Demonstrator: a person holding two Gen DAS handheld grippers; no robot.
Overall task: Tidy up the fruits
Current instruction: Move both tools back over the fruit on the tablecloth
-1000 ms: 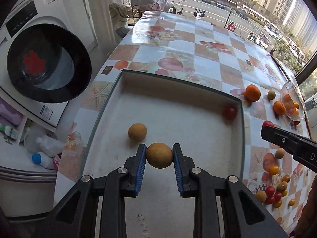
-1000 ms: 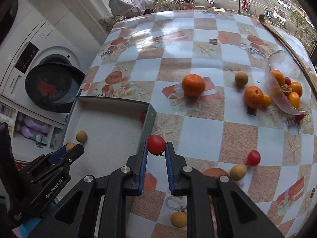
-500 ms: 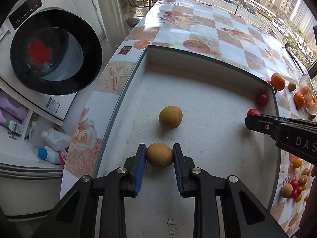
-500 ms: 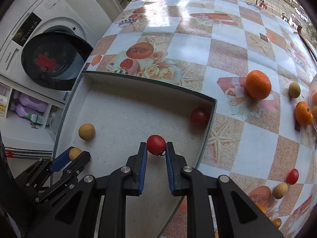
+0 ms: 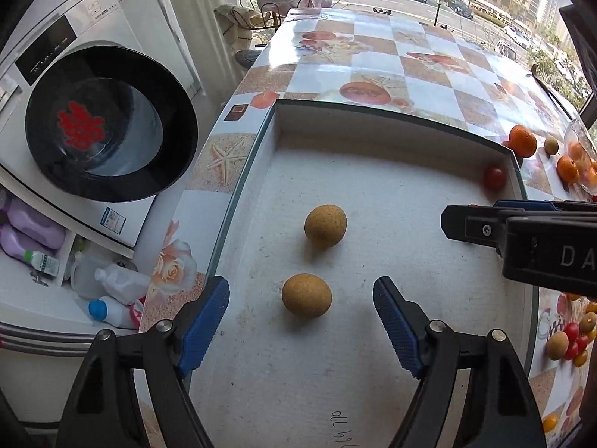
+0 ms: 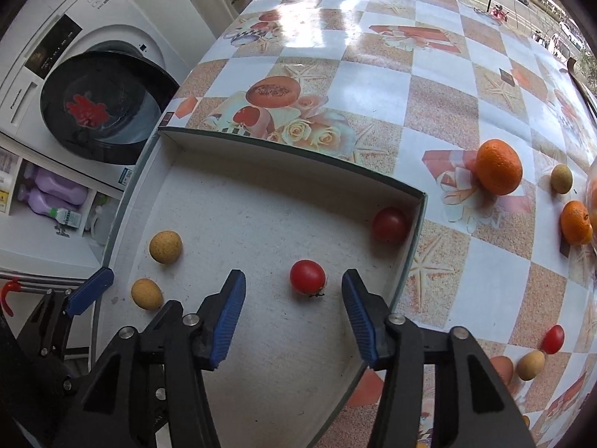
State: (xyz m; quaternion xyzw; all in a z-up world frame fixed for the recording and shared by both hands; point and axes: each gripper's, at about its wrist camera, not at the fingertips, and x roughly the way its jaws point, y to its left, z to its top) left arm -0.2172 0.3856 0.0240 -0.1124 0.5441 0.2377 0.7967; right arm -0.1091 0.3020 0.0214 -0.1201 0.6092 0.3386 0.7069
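Two tan fruits (image 5: pixel 306 295) and two red tomatoes (image 6: pixel 307 277) lie in the tray (image 6: pixel 291 149)

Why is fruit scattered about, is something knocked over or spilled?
Possibly. A glass bowl at the table's far right looks tipped on its side, oranges and small fruit loose around it. The four fruits in the tray look deliberately placed; nothing seems damaged.

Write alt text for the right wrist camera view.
The open right tool straddles a red tomato lying in a shallow white tray. Another tomato sits in the far corner, two tan fruits at left by the left tool; oranges remain on the checkered table.
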